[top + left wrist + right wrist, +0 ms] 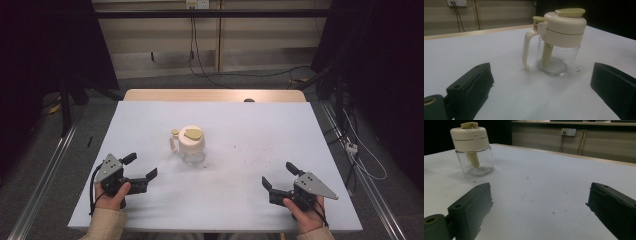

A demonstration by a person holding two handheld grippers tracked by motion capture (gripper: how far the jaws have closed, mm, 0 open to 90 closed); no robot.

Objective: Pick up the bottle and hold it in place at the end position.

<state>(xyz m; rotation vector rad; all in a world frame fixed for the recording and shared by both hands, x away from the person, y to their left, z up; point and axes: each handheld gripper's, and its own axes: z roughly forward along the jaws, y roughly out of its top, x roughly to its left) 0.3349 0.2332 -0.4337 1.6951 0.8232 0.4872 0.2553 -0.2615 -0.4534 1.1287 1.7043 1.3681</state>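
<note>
A small glass jar [192, 146] with a cream lid, a yellowish flip cap and a cream side handle stands upright near the middle of the white table [250, 130]. In the left gripper view the jar [557, 42] is close ahead, its handle turned to the left. It sits at the far left in the right gripper view, jar [472, 151]. My left gripper [140, 166] rests at the near left, open and holding nothing. My right gripper [280, 175] rests at the near right, also open, nothing between its jaws.
The table's wooden far edge [215, 95] lies beyond the white sheet. Cables [200, 60] run down the back wall and across the floor. Metal rails [45, 170] flank the table on both sides.
</note>
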